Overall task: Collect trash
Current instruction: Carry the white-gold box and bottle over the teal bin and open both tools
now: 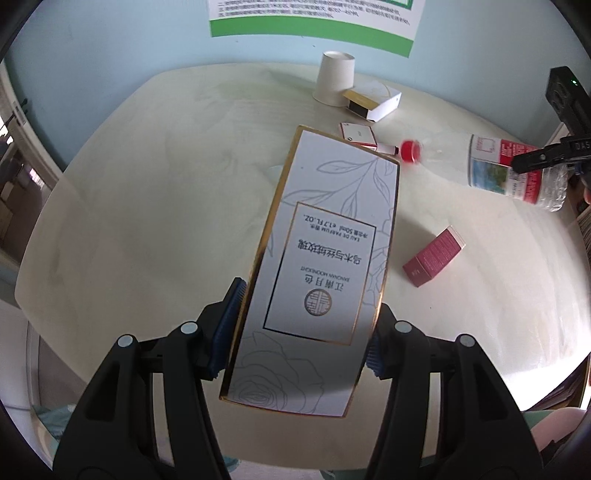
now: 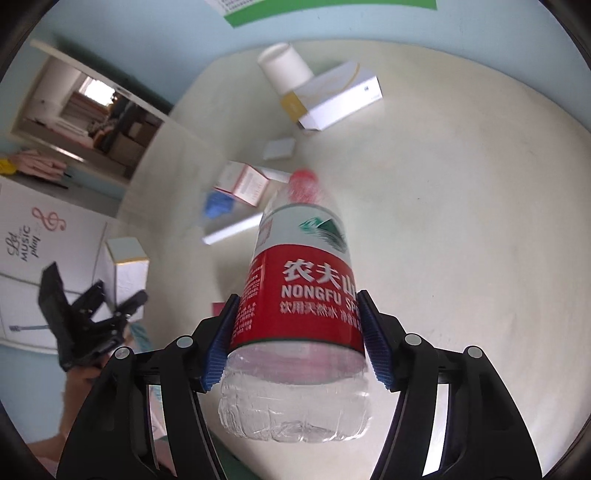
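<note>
While a pale round table point(image 1: 147, 221) lies below, the left gripper point(image 1: 301, 328) clamps a tall white perfume box point(image 1: 325, 266) edged in gold, its blue pads pressing the box's two long sides and the box raised clear of the tabletop. The right gripper point(image 2: 295, 332) is clenched on a clear plastic water bottle point(image 2: 303, 295) at its red label, red cap pointing away from the camera, the bottle likewise off the table; from the left wrist view the same bottle point(image 1: 517, 170) hangs at the right edge. On the table sit an upturned white paper cup point(image 1: 334, 79) touching a white-and-gold box point(image 1: 375, 101), a small white-and-red carton point(image 1: 358, 134) and a dark pink box point(image 1: 434, 256) lying apart nearer the front. A green-bordered poster point(image 1: 314, 22) hangs on the light blue wall behind.
</note>
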Demonstrator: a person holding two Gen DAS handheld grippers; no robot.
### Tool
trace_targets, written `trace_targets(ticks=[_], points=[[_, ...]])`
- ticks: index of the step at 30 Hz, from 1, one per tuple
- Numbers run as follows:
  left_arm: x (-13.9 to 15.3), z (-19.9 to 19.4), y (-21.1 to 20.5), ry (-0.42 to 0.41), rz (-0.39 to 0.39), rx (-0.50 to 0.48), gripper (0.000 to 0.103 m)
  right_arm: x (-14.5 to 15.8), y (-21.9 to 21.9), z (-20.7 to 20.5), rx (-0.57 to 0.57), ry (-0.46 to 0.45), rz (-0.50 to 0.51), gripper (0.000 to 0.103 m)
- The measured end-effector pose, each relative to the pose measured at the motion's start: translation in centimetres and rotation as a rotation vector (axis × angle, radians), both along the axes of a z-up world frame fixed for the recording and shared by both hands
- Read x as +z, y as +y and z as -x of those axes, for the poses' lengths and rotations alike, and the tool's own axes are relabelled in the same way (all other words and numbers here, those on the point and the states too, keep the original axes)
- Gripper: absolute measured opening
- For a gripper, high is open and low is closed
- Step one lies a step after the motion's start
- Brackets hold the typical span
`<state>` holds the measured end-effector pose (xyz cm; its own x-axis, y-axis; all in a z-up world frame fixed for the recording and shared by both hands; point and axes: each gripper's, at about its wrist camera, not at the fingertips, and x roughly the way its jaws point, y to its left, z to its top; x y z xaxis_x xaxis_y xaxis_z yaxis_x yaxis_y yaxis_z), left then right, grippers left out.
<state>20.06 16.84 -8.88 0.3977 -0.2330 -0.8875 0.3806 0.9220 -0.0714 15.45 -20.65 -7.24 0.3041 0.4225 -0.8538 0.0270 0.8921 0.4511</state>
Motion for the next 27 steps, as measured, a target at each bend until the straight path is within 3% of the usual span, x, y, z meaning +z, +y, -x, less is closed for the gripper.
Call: trace_targets(ticks=[10, 17, 22, 27], points=[[0.6, 1.8, 1.6, -0.015, 0.011, 0.012, 0.054, 4.0, 3.2, 1.5, -0.016, -0.079, 0.025, 0.063], [1.5, 2.6, 4.7, -0.039, -0.011, 0.070, 0.054, 7.4, 8.8, 1.0, 0.123, -0.150, -0.023, 0.063], [1.8, 4.7, 9.7, -0.046, -0.043, 0.179, 0.054, 7.8, 17.5, -1.1, 0.314, -0.155, -0.102, 0.063], [1.3, 9.1, 16.6, -0.028, -0.087, 0.331, 0.054, 6.4, 29.2, -3.0, 0.554, -0.110, -0.136, 0.063]])
